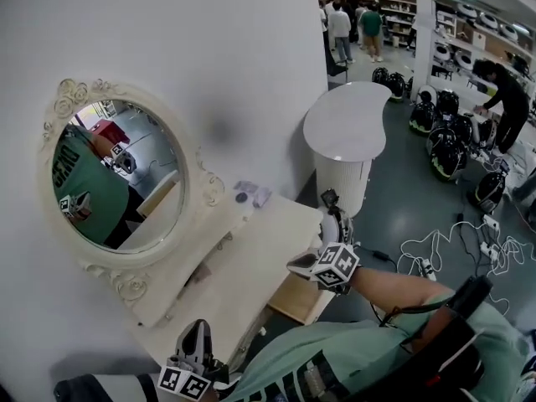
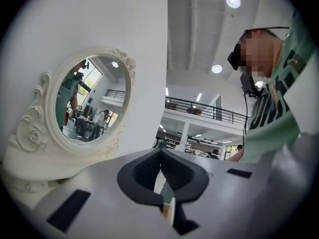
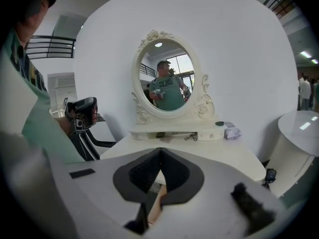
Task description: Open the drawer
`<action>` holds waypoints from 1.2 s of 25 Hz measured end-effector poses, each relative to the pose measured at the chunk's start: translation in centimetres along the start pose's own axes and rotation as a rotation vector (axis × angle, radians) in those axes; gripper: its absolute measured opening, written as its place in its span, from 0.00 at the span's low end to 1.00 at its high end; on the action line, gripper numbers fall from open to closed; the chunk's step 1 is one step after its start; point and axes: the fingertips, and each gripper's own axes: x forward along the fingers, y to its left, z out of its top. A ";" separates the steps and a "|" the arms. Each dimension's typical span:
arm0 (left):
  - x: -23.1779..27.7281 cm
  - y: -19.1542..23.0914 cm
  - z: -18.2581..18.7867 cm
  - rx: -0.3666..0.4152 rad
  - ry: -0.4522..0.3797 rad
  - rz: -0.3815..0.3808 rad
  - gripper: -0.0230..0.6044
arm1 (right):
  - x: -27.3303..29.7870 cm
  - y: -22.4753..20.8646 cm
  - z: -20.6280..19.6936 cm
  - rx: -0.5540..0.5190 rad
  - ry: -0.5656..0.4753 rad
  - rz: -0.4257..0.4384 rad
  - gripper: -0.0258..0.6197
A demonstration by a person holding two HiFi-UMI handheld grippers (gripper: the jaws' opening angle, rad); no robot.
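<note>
Drawer (image 1: 295, 298) sits pulled out under near edge of table (image 1: 268, 233), wood inside showing. Far left: oval mirror (image 1: 117, 178). L gripper (image 1: 198, 329) nearer, jaws closed, empty. R gripper (image 1: 329, 201) beside drawer, jaws closed, nothing btw them.

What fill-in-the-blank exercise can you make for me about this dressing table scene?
1. The mirror on the dressing table has an ___ shape.
2. The person reflected in the mirror wears a ___ shirt.
3. The right gripper and the left gripper both have their jaws ___, with nothing held.
4. The wall behind the mirror is ___.
Missing words: oval; green; shut; white.
</note>
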 end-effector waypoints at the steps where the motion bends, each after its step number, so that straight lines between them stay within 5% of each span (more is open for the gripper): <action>1: -0.3 -0.3 0.0 0.011 -0.008 0.029 0.05 | 0.0 -0.2 0.3 0.001 -0.006 0.024 0.06; 7: 1.0 -4.9 -1.1 0.050 -0.060 0.193 0.05 | -2.0 -2.5 0.0 -0.026 -0.002 0.185 0.06; 13: 7.1 -11.5 -4.5 -0.003 -0.120 0.291 0.05 | -6.8 -7.1 -0.7 -0.083 -0.005 0.320 0.06; 20: 12.7 -18.2 -7.5 -0.015 -0.070 0.359 0.05 | -11.9 -10.0 -2.7 -0.140 -0.004 0.439 0.06; 30: 9.7 -19.7 -5.2 0.027 -0.121 0.392 0.05 | -13.3 -6.2 0.2 -0.166 -0.069 0.483 0.06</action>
